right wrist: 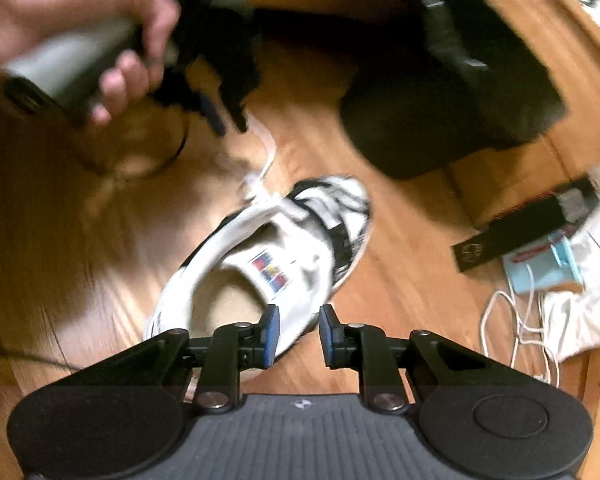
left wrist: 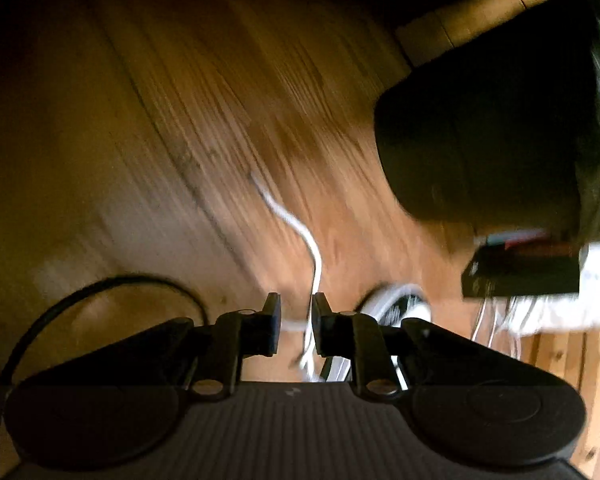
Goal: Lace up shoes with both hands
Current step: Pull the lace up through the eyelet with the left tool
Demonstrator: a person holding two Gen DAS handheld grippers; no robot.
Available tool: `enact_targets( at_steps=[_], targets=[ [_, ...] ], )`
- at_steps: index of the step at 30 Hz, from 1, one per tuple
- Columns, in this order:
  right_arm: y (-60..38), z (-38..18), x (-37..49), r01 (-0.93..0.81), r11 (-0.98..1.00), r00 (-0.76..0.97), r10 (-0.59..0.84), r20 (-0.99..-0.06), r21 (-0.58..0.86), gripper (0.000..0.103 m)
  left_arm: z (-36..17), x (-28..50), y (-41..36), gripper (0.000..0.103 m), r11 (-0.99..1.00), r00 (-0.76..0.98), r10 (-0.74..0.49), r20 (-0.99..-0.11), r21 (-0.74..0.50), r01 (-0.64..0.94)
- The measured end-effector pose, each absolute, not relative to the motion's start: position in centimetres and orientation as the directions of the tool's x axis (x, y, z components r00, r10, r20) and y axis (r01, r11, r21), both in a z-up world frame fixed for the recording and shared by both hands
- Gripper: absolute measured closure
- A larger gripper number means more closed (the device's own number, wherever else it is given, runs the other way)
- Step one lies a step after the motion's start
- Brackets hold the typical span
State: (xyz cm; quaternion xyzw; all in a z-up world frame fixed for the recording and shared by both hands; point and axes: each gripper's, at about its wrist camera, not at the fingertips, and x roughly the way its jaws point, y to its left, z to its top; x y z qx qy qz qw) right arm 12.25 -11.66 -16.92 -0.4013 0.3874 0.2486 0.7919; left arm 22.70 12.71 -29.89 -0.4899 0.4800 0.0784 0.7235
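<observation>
White lace (left wrist: 314, 264) runs between the left tool (left wrist: 296, 328) fingers — pads apart.

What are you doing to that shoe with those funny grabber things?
A person is lacing a white and black shoe on a wooden floor, with a grabber in each hand. The left gripper has its jaws a little apart, with the white lace running between them but not pinched. The right gripper hangs open over the shoe's heel, holding nothing. The lacing isn't finished.
</observation>
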Motion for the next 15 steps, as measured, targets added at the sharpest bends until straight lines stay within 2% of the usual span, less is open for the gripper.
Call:
enact_targets(
  at_steps=[3, 15],
  targets=[
    [-12.5, -15.6, 12.0, -0.673, 0.582, 0.608, 0.083, -0.790, -0.457, 0.077, -30.4, 24.2, 14.1, 0.078, 0.466, 0.521, -0.355, -0.776, -0.630, -0.620],
    [-11.0, -12.5, 10.0, -0.678, 0.520, 0.665, 0.132, -0.735, -0.519, 0.075, -30.1, 30.8, 14.4, 0.078, 0.566, 0.367, -0.304, -0.879, -0.477, -0.673]
  ],
)
